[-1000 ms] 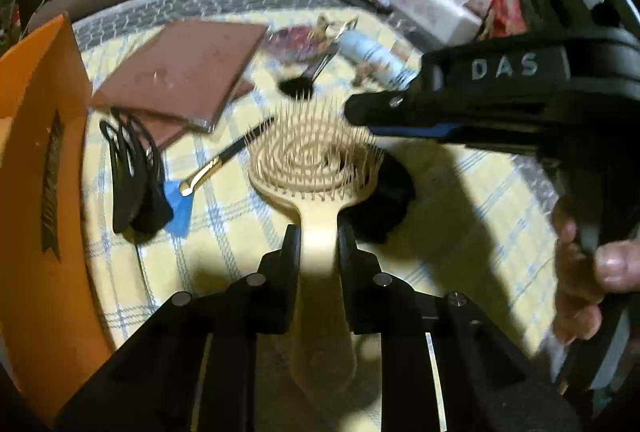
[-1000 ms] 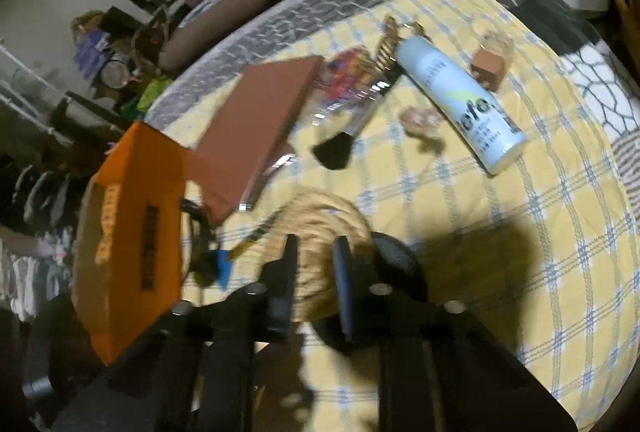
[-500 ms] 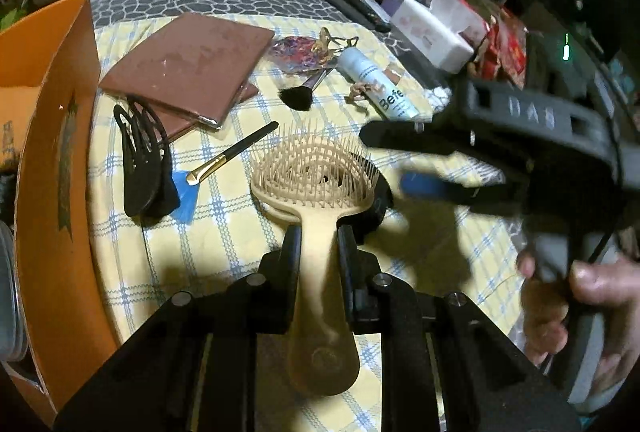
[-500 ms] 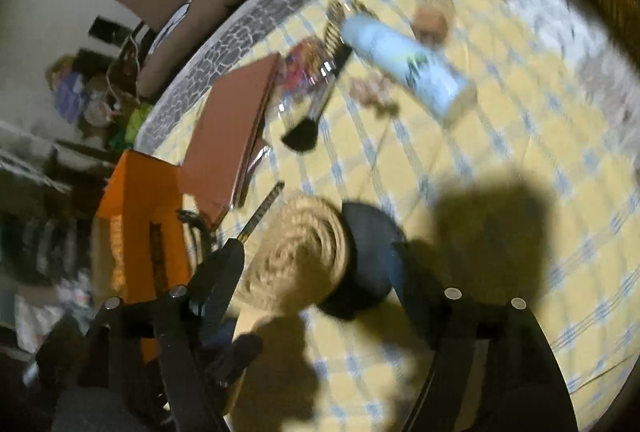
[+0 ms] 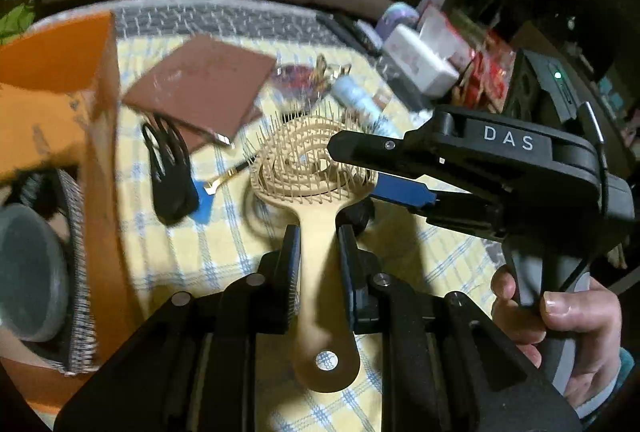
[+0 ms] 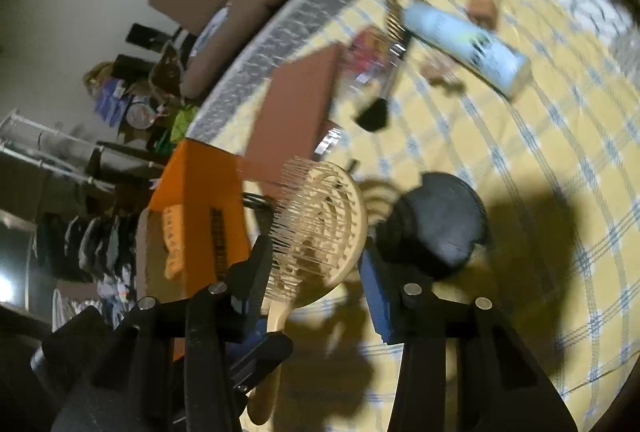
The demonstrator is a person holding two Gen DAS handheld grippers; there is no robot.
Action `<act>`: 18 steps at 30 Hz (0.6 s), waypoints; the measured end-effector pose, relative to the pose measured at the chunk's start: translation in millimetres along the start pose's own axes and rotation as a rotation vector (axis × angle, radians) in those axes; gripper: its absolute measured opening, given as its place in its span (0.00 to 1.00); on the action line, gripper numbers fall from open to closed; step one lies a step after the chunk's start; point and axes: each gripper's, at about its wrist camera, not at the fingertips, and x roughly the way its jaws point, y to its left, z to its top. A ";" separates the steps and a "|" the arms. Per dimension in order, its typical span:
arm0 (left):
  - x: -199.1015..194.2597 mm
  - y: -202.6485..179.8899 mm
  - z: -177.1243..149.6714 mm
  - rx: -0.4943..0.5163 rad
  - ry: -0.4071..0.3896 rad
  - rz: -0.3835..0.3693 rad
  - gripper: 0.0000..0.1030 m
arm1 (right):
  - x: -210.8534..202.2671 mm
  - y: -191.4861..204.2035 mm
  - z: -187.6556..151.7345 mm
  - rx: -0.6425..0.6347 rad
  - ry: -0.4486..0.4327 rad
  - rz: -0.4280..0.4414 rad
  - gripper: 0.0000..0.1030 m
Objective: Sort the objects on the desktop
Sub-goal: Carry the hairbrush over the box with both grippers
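Both wrist views look steeply down, close over the yellow checked tablecloth (image 5: 192, 256); both share the beige plastic hairbrush (image 5: 316, 167) (image 6: 320, 228).

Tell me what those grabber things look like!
Both are black plastic. The left gripper has two flat fingers with silver screws. The right gripper says DAS in white, has blue finger pads, a grey handle and a thin black cable. A teal cuff shows at the wrist.

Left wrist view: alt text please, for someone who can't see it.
The left tool grips a beige hairbrush by its handle above a yellow checked tablecloth. The right tool, jaws apart, reaches in over the brush head from the right. An orange box stands at left.
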 end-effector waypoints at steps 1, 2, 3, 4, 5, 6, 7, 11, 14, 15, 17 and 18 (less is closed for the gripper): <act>-9.5 -0.6 2.3 0.007 -0.019 0.002 0.17 | -3.1 7.3 -0.3 -0.013 -0.010 0.008 0.43; -14.8 -1.0 3.5 0.011 -0.029 0.004 0.17 | -6.0 15.1 -0.7 -0.027 -0.018 0.017 0.43; -22.6 -0.3 5.1 0.017 -0.042 0.004 0.17 | -8.1 22.4 -1.1 -0.039 -0.025 0.026 0.43; -31.6 1.1 7.0 0.025 -0.057 0.008 0.17 | -9.6 31.2 -1.8 -0.051 -0.032 0.037 0.43; -39.5 3.4 8.8 0.030 -0.069 0.012 0.17 | -10.3 39.7 -2.3 -0.064 -0.037 0.050 0.43; -48.5 7.4 10.7 0.036 -0.081 0.017 0.18 | -10.1 47.7 -3.0 -0.075 -0.041 0.065 0.43; -58.4 12.0 12.1 0.046 -0.093 0.026 0.18 | -8.3 56.9 -4.1 -0.086 -0.043 0.080 0.43; -89.2 38.2 15.5 0.068 -0.122 0.068 0.18 | 13.0 98.1 -8.0 -0.132 -0.020 0.145 0.43; -109.5 68.6 15.4 0.061 -0.134 0.105 0.19 | 39.1 128.4 -14.4 -0.167 0.013 0.188 0.43; -115.1 80.0 14.7 0.051 -0.133 0.113 0.19 | 48.5 136.9 -17.2 -0.178 0.027 0.197 0.44; -124.2 103.9 12.3 0.024 -0.130 0.127 0.19 | 69.2 155.3 -23.4 -0.204 0.059 0.208 0.44; -128.1 114.9 10.2 0.013 -0.126 0.137 0.18 | 81.2 164.9 -27.1 -0.219 0.079 0.213 0.44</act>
